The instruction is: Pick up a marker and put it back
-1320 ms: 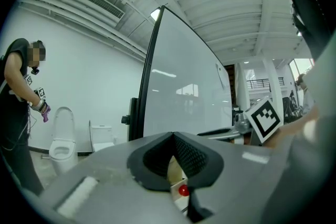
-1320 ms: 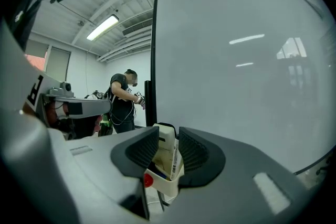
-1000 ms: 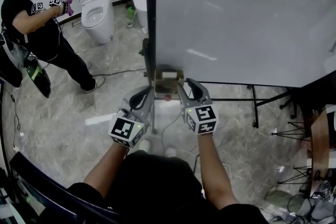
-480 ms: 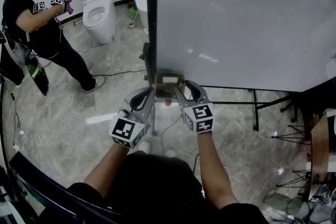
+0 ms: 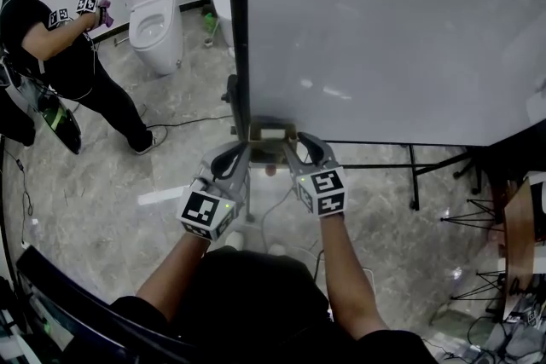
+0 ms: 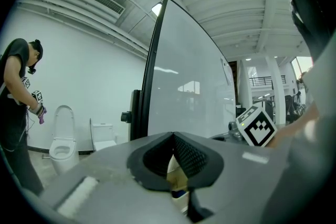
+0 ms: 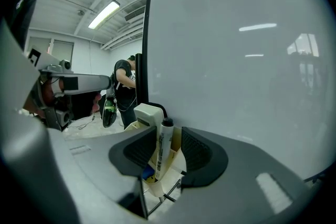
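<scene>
The marker (image 7: 163,139) stands nearly upright, black cap on top and long axis leaning slightly right, between the right gripper's (image 7: 169,149) jaws. These have just been closing but stand parted, with a gap on the marker's right side. Only the right gripper view shows this. In the head view the marker cannot be made out in the beige holder (image 5: 271,135) ahead of both tools, under the whiteboard (image 5: 384,30). The left gripper (image 6: 173,136), just beside the right one, has its tips together on nothing.
</scene>
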